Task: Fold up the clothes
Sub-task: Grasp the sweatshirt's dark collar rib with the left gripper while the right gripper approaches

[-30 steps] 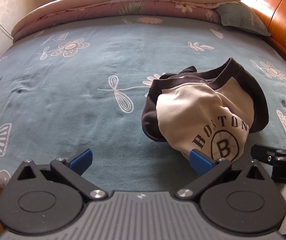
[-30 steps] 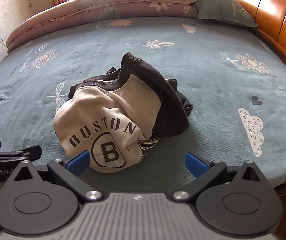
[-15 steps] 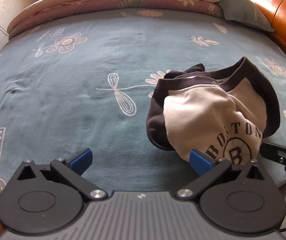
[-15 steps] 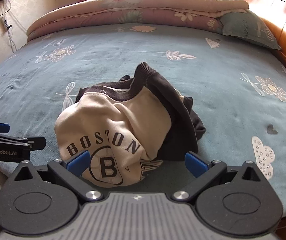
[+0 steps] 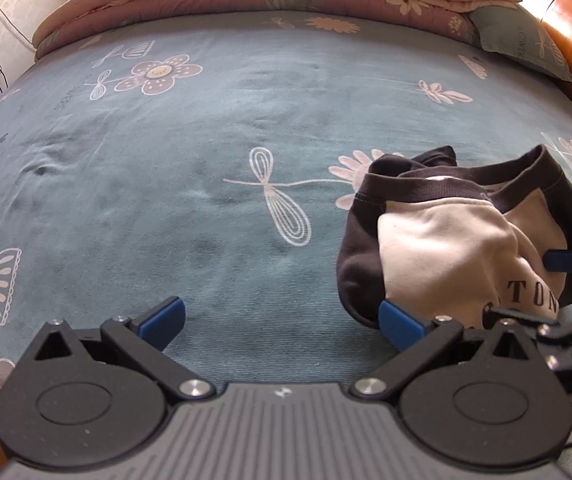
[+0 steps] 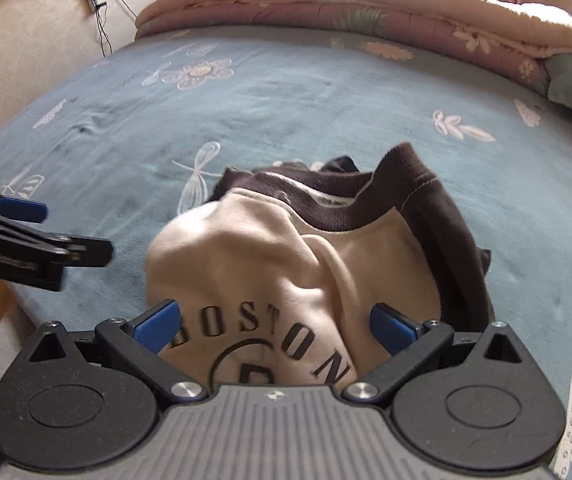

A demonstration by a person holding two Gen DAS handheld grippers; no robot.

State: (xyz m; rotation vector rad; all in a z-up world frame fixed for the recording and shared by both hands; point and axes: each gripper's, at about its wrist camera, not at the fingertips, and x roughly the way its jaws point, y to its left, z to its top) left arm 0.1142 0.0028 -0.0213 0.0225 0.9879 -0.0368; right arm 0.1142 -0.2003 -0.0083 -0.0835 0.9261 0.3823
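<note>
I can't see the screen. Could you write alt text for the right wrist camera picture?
A crumpled cream and dark brown sweatshirt printed BOSTON lies on a teal flower-print bedsheet, right in front of the open right gripper. The left gripper reaches in from the left edge, and a rolled pink quilt lies across the far side of the bed.

Sweatshirt [image 6: 286,264] print: in your right wrist view, the gripper body hides the circled letter below "BOSTON".
Sweatshirt [image 5: 446,240] lettering: in your left wrist view, only "TON" is readable.
Sweatshirt sleeves: bunched under the sweatshirt body, not distinguishable.
Right gripper [image 5: 566,284]: cut off beside the sweatshirt by the frame edge.
</note>
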